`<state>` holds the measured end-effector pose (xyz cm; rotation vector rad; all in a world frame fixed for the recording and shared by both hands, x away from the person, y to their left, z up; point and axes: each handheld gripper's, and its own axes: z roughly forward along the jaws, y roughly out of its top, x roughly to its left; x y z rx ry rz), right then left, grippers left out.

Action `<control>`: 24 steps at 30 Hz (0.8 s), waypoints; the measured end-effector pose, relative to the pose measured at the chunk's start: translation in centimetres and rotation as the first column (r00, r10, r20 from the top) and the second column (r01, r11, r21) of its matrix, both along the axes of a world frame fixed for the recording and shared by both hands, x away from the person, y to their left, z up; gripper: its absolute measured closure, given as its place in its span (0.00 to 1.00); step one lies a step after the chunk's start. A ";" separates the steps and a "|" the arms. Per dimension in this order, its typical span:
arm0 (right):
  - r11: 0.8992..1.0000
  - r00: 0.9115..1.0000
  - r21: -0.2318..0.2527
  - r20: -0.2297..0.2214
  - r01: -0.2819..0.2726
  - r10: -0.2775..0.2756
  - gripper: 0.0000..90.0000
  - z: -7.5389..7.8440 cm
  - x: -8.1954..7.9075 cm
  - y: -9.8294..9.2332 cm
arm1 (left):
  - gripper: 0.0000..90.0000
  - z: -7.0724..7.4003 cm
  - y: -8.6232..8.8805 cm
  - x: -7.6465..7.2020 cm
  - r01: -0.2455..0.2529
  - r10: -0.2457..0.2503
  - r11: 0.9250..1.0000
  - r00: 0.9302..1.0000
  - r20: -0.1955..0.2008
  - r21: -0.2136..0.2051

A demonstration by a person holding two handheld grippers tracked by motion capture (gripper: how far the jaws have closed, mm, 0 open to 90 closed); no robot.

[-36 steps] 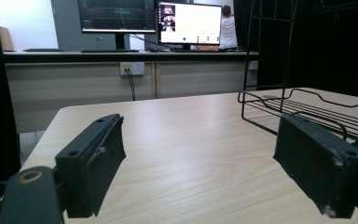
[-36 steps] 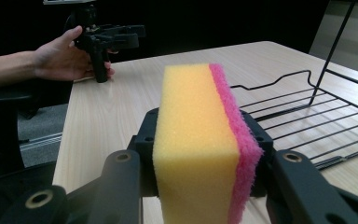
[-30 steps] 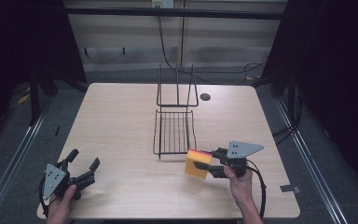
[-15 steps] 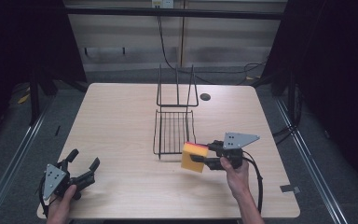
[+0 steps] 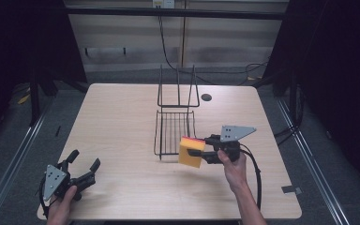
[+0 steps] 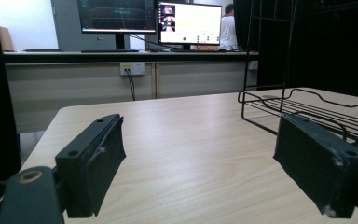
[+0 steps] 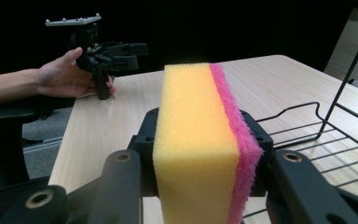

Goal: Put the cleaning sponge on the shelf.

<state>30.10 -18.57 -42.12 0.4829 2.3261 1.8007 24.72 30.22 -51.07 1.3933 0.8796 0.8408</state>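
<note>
- The right tongs (image 5: 200, 153) are clenched on a yellow sponge with a pink scrub layer (image 5: 191, 152). One pad presses each broad face, so the block stands on its edge and cannot slip or turn.
- The sponge is held above the worktop (image 5: 122, 117), not touching it. In the right gripper view the sponge (image 7: 205, 140) fills the space between the two jaws, pink side toward the rack.
- Just beyond the sponge, on its pink side, lies the black wire rack (image 5: 173, 129). Its flat grid rests on the worktop and its tall frame rises at the far end. I judge the sponge is carried this way so that it can be laid on the grid.
- The left tongs (image 5: 82, 166) are released, with nothing between them. They rest low near the worktop's near corner, well apart from the sponge. Probably they only wait there, out of the way.
- From the left tongs, the rack (image 6: 307, 109) is ahead and to one side.
</note>
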 end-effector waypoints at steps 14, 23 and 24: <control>0.999 0.999 -0.011 -0.008 -0.041 0.041 0.66 1.3 2.0 1.2 | 0.17 0.0 0.0 0.0 -0.002 0.002 1.000 1.000 0.000 0.000; 0.999 0.999 -0.008 -0.015 -0.047 0.047 0.66 1.1 2.9 1.7 | 0.17 0.0 0.0 0.0 0.001 -0.001 1.000 1.000 0.000 0.000; 0.999 0.999 -0.005 -0.015 -0.047 0.046 0.66 1.1 3.0 1.6 | 0.17 0.0 0.0 0.0 -0.003 0.003 1.000 1.000 0.000 0.001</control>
